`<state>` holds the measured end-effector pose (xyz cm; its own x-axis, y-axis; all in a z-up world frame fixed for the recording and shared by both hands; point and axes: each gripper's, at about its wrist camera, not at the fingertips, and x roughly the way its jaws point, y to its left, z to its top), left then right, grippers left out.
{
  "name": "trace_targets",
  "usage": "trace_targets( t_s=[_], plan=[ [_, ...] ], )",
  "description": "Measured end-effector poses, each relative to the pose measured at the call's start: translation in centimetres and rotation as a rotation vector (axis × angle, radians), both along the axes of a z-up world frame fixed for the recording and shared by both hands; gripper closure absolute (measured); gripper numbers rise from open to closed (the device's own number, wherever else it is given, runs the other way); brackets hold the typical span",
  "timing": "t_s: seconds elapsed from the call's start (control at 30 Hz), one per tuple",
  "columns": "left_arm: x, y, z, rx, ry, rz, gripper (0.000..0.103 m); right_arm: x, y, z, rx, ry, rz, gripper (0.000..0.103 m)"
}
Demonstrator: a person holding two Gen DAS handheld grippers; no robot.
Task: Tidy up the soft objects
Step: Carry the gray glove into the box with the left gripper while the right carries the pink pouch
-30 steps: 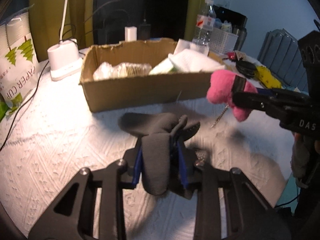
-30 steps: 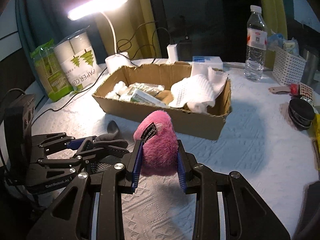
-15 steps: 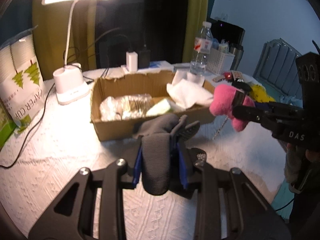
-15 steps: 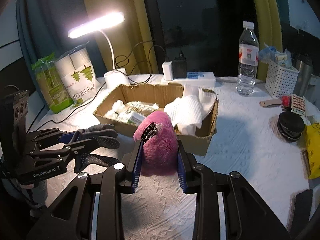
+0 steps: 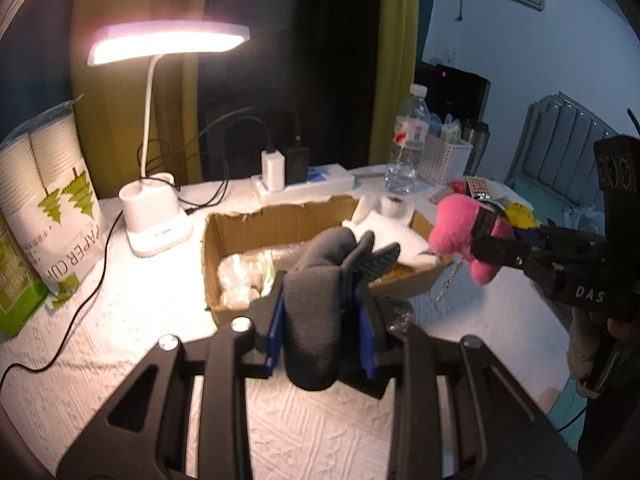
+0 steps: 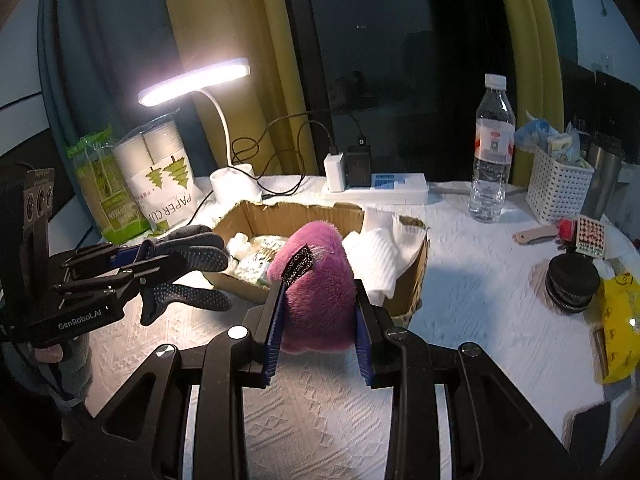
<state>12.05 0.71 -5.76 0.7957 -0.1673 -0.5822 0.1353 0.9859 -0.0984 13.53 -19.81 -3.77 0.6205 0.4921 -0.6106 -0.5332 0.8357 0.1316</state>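
My left gripper [image 5: 318, 320] is shut on a dark grey glove [image 5: 316, 312] and holds it in the air in front of the cardboard box [image 5: 256, 224]; the glove [image 6: 188, 256] also shows at the left of the right wrist view. My right gripper [image 6: 318, 328] is shut on a pink plush toy [image 6: 316, 284], held above the table near the box's [image 6: 416, 280] front right corner. The toy [image 5: 460, 232] appears at the right of the left wrist view. The box holds white cloths [image 6: 380, 248] and plastic-wrapped packs [image 5: 244, 272].
A lit desk lamp [image 5: 160, 224] and a paper cup pack [image 5: 52, 208] stand left of the box. A power strip [image 6: 376, 192], a water bottle [image 6: 492, 148] and a white basket [image 6: 560, 188] stand behind. A black round case [image 6: 572, 280] and a yellow bag [image 6: 620, 328] lie at the right.
Both grippers have risen from the table with their loads. The glove has left the cloth surface and hangs in the air; the box now sits lower in both views.
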Motion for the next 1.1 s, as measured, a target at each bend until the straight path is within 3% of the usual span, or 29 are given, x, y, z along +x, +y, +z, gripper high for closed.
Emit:
trace_targets(
  t_s=[0.63,1.1],
  plan=[
    [3.2,-0.2,2.0,-0.008,-0.062,0.012,0.072,2.7,-0.2,1.2,0.033,-0.026,-0.026,0.070],
    [8.6,-1.5,-0.8,-0.024,-0.001,0.002,0.071,5.8,-1.1,-0.4,0.061,0.012,-0.040,0.070]
  ],
)
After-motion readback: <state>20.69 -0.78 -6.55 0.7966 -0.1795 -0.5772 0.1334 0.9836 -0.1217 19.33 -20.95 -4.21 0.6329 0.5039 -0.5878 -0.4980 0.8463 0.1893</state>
